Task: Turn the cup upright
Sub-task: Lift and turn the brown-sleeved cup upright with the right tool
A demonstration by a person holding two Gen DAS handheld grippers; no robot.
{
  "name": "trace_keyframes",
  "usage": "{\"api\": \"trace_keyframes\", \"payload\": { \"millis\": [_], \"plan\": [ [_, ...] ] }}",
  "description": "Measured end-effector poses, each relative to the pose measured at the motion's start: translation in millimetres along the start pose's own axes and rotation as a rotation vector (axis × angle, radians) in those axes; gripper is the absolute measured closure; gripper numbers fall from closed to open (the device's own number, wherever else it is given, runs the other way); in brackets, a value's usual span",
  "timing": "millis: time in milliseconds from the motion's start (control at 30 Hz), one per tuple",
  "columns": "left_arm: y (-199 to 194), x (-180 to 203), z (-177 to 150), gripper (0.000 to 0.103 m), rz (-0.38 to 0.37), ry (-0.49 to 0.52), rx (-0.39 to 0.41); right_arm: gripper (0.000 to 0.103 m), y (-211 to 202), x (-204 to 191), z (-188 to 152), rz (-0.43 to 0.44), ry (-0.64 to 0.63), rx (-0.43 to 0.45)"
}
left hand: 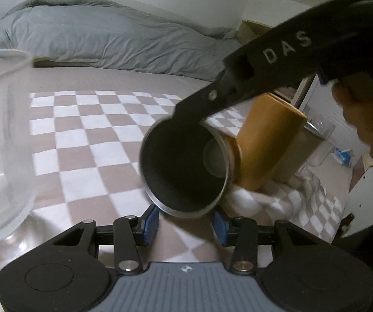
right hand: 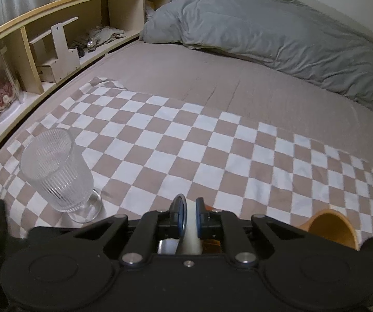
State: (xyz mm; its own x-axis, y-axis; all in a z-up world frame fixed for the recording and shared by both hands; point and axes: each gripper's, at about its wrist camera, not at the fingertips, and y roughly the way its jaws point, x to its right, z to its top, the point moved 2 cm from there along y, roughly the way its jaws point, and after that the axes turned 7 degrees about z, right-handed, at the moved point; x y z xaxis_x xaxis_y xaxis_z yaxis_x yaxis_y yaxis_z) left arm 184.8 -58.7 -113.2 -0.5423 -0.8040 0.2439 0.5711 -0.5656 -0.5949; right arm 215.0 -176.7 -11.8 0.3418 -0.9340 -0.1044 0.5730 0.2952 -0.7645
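2 grippers working — right gripper (right hand: 188, 217) is clamping the rim of the steel cup (left hand: 186, 169), its pads (right hand: 178, 218) pinching the wall. Cup is hanging tilted above the checkered cloth (left hand: 87, 140), mouth facing the left wrist camera. Left gripper (left hand: 185, 225) is sitting spread apart just under the cup's rim, gripping nothing. Wooden cup (left hand: 267, 143) is lying beside it; ribbed glass (right hand: 59, 171) is standing upright to the left — on the same cloth.

ribbed glass (right hand: 57, 171) left (upright), checkered cloth (right hand: 186, 140) open
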Motion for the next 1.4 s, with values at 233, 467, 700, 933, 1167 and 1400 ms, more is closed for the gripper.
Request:
{"api": "trace_keyframes", "payload": {
  "millis": [233, 467, 700, 933, 1167, 1400],
  "plan": [
    [6.5, 0.1, 1.6, 0.058, -0.014, -0.006, 0.022, 0.079, 1.1, 14.2, 3.4, 0.092, 0.071, 0.015],
    [10.0, 1.6, 2.7, 0.058, -0.006, 0.0, 0.035, 0.078, 9.5, 32.7, 13.9, -0.001, 0.029, 0.02],
    [10.6, 0.2, 3.4, 0.059, -0.002, -0.033, 0.034, 0.079, 26.3, 24.6, 12.2, -0.055, -0.066, -0.031],
    [-1.4, 3.4, 2.8, 0.069, -0.036, -0.151, -0.072, 0.076, 21.9, 19.4, 15.6, -0.04, -0.131, -0.034],
    [-3.3, 11.1, -5.2, 0.082, -0.074, -0.082, -0.092, 0.062, -5.4, 7.3, 18.0, -0.05, -0.419, -0.08],
    [-8.1, 3.6, -2.2, 0.085, -0.052, -0.081, -0.071, 0.033, -19.3, -18.8, -7.6, -0.049, -0.855, -0.203]
  ]
}}
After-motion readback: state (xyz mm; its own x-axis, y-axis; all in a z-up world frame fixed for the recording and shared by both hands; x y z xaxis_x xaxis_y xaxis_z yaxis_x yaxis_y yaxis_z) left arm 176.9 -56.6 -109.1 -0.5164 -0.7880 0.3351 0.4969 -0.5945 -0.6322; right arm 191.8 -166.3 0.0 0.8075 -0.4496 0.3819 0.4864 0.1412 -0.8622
